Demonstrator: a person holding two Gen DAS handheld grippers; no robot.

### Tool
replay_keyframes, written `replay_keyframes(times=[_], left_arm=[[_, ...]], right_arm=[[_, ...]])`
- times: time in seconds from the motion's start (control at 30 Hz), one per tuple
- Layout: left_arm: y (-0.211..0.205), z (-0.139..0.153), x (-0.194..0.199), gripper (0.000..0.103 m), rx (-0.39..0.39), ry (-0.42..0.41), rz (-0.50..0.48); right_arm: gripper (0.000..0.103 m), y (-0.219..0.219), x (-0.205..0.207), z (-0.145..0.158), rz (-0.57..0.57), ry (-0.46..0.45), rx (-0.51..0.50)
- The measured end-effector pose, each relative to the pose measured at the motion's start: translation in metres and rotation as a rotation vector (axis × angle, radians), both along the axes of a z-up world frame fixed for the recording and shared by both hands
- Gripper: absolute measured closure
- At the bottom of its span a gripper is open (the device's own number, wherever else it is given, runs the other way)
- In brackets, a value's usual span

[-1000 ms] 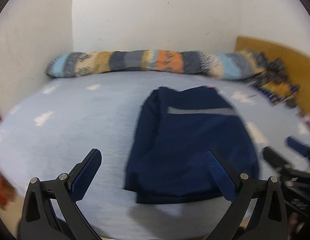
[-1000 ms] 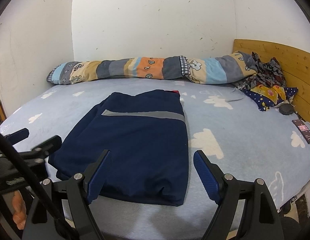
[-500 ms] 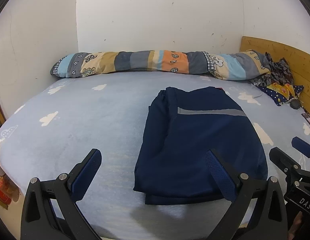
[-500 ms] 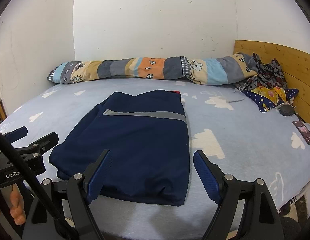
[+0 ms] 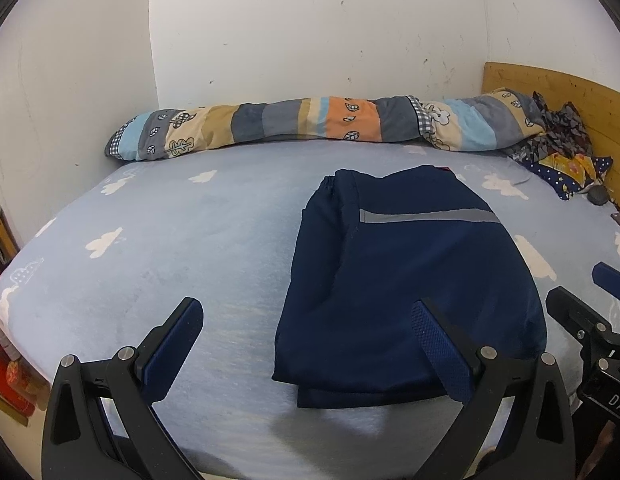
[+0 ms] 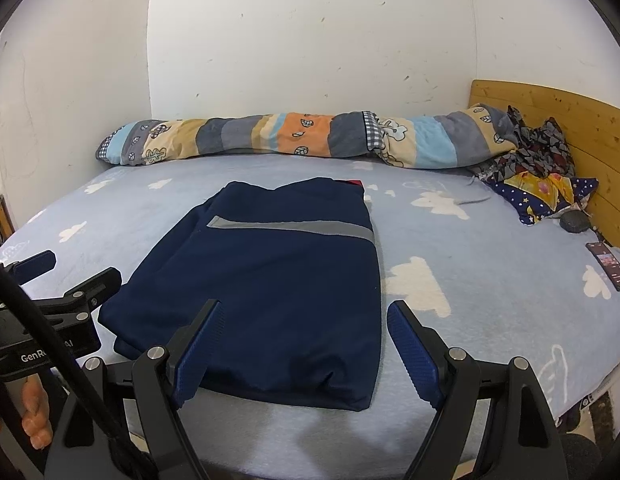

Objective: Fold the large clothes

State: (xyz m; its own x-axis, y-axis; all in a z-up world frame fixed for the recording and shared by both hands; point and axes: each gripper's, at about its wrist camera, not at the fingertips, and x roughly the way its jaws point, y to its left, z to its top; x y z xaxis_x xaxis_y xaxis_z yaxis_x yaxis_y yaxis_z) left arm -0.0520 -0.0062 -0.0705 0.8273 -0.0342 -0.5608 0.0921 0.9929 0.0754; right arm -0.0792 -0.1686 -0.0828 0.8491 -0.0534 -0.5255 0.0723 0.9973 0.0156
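- The left gripper (image 5: pixel 306 344) is hovering at the near edge of the bed, its jaws standing wide with nothing between the blue pads.
- Its left finger is sitting over bare sheet, while its right finger is overlapping the near right part of the folded garment (image 5: pixel 405 280) in the left wrist view; whether it is touching the cloth I cannot tell.
- The right gripper (image 6: pixel 302 348) is hanging just beside it on the right, jaws also spread wide and gripping nothing.
- In the right wrist view its left finger is lying over the near edge of the garment and its right finger is standing over the sheet just right of the garment's near right corner, so that corner is lying between the jaws.
- The garment, dark navy with a grey stripe across it, is lying flat as a folded rectangle on the middle of the bed sheet (image 6: pixel 469 280), light blue with white clouds.
- A phone (image 6: pixel 607 266) is lying near the right edge of the bed, well apart from the garment.
- A crumpled patterned cloth (image 6: pixel 541 184) is piling up at the far right by the wooden headboard (image 6: pixel 549 108).
- A long striped bolster (image 5: pixel 310 124) is stretching along the far edge against the white wall (image 5: pixel 310 40).
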Motion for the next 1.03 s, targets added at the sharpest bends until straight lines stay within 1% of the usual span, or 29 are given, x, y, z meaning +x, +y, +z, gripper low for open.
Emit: replay_keyframes(times=[0.5, 0.83, 0.93, 1.03], left_arm=[[-0.0065, -0.0008, -0.0038, 0.0, 0.057, -0.016, -0.001], [-0.0052, -0.0012, -0.0024, 0.0, 0.052, -0.01, -0.004], [0.0018, -0.0011, -0.0036, 0.0, 0.01, -0.013, 0.001], [0.001, -0.0003, -0.0055, 0.0, 0.021, -0.023, -0.005]], right_arm=[[0.016, 0.0002, 0.0005, -0.0011, 0.0, 0.006, 0.0], [0.016, -0.0004, 0.0018, -0.0011, 0.002, 0.007, 0.0], [0.016, 0.0, 0.0018, -0.0008, 0.002, 0.006, -0.002], [0.016, 0.0, 0.0016, 0.0003, 0.0, 0.003, -0.004]])
